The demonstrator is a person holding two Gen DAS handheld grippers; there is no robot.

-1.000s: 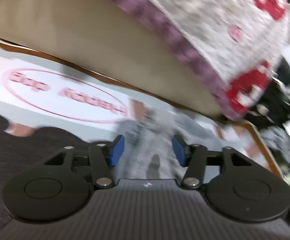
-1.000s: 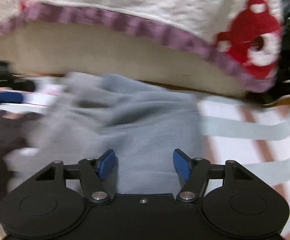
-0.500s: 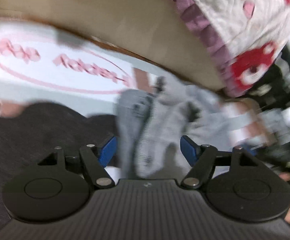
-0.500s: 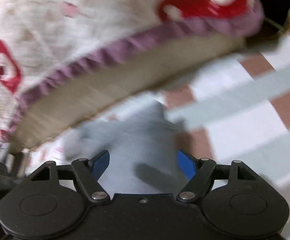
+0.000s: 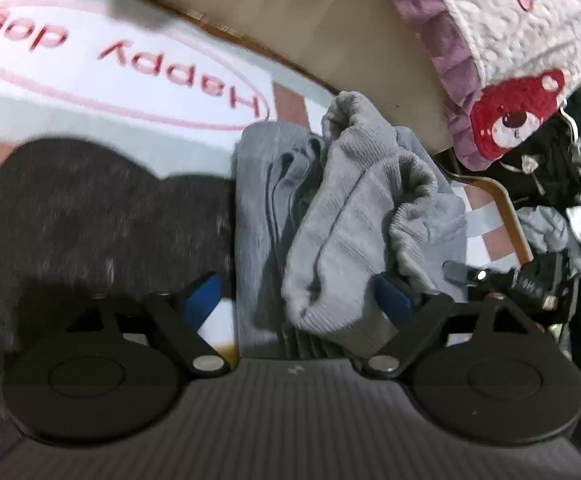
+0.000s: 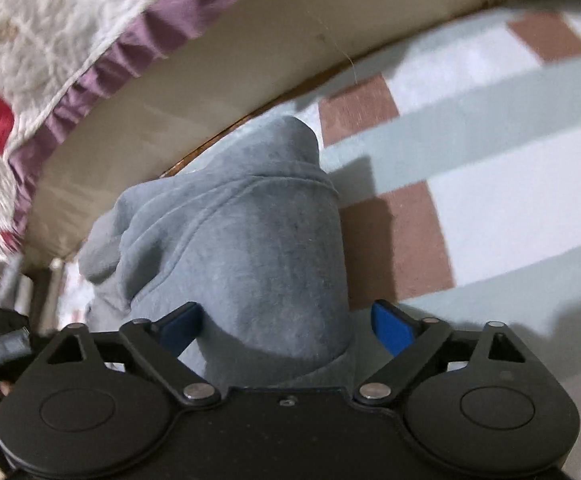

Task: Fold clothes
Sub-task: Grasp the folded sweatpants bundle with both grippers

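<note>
Left gripper (image 5: 296, 294): mine, jaws spread wide, one grey garment (image 5: 354, 216) bunched between the blue pads (image 5: 394, 300); whether either pad touches the cloth I cannot tell. Right gripper (image 6: 286, 322): mine, jaws likewise apart, the same grey garment (image 6: 246, 256) mounded up between them, a folded hem running across its top. Location of garment: on one patterned mat (image 5: 130, 92), white with pale green bands and brown squares, bearing a pink oval with "Happy dog" lettering. Edges: mat's brown border (image 5: 510, 212) curves just right of the garment in the left view; one tan mattress side (image 6: 218, 92) rises just behind the garment, topped by one white quilt (image 6: 50, 20) with purple ruffle and red bear patches. Open room: bare mat to the right of the garment in the right view. One dark cloth (image 5: 82, 216) lies touching the garment's left side. Clutter beyond the mat's border, uncounted, too blurred.
</note>
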